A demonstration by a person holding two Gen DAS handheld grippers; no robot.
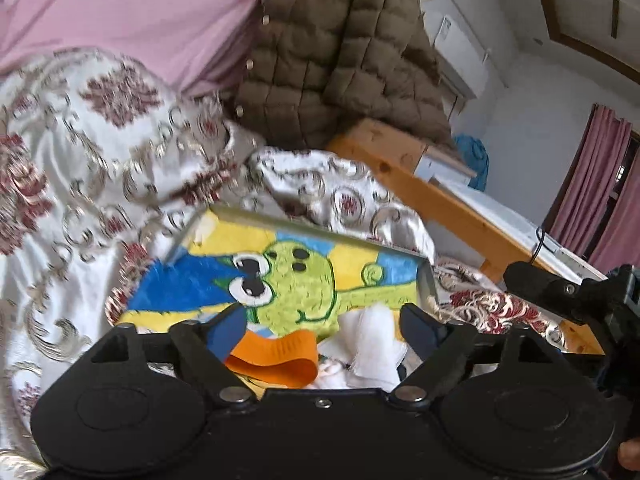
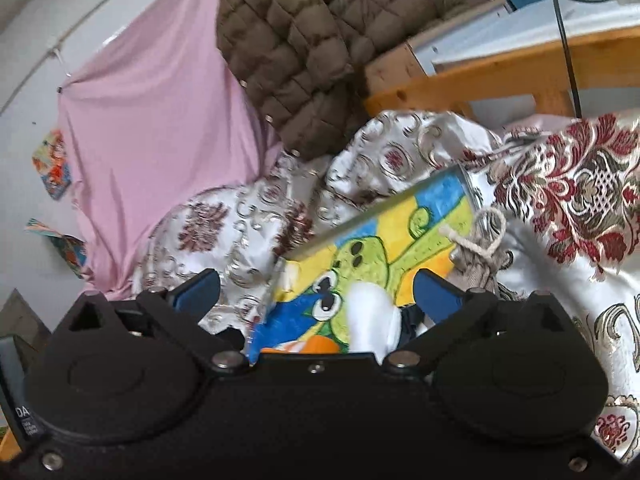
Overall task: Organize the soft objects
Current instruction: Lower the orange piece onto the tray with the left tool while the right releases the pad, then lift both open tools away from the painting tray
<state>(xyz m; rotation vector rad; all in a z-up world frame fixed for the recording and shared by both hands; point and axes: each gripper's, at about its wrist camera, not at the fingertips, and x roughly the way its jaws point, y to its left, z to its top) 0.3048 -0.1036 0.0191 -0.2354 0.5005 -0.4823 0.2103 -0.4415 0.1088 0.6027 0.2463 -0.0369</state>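
Satin floral bedspread point(image 1: 100, 152) under a pink wall sheet point(image 1: 160, 8).

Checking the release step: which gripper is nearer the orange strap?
Left. The orange strap lies just beneath the open left gripper, by its left-hand finger. The open right gripper sees only an orange edge low between its fingers.

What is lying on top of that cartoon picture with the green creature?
A white cloth and an orange strip lie on the near end of the cartoon picture. Both run out of sight behind the black tool, so anything more down there is hidden.
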